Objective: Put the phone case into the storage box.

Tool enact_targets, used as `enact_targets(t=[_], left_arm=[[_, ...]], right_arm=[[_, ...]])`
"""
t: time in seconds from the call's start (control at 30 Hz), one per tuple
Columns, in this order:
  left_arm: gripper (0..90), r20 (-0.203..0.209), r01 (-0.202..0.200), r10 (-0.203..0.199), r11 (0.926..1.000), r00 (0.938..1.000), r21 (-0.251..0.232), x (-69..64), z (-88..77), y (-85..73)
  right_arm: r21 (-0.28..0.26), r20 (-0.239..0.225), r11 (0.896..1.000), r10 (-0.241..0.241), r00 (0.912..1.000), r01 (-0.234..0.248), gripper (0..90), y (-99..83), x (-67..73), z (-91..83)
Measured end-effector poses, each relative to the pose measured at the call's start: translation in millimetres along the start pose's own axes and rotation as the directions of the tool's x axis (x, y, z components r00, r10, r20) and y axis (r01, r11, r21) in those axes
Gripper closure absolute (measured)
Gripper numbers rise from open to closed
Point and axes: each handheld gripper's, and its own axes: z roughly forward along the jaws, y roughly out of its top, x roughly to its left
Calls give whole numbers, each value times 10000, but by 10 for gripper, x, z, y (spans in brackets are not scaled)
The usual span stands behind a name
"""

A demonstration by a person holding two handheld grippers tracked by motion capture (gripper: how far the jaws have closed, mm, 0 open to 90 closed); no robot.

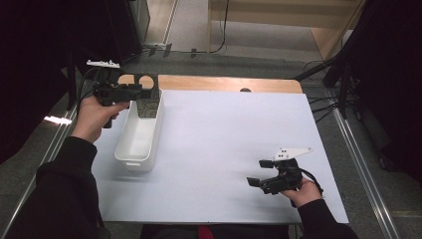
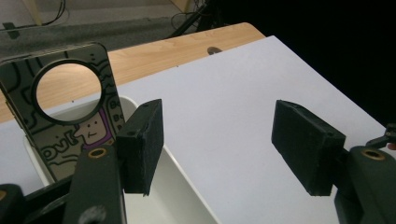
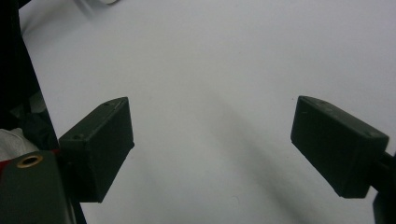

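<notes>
While the left tool (image 1: 144, 92) hovers spread above a white bin (image 1: 138, 133) holding a phone case (image 2: 70, 112) near the counter's (image 1: 224, 149) left edge, the right tool (image 1: 254, 181) rests spread near its front right corner.

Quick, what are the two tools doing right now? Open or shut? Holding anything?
Left tool: open, holding nothing, over the white bin beside the phone case.
Right tool: open, holding nothing, above the white table.
</notes>
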Motion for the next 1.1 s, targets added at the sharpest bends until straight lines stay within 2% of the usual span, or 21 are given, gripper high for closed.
enact_targets(t=[0.17,0.47,1.1], left_arm=[[340,69,-227,227,9997,9997,-91,-96,-39,-37],[340,514,-488,494,9987,9975,-131,-223,-22,-171],[340,675,-1085,1074,9940,9919,124,-457,0,-550]], right_arm=[[-17,6,10000,-12,10000,12,122,0,2,-7],[-40,-5,10000,-5,10000,5,122,-3,6,-9],[8,-4,10000,4,10000,-4,122,-5,9,-2]])
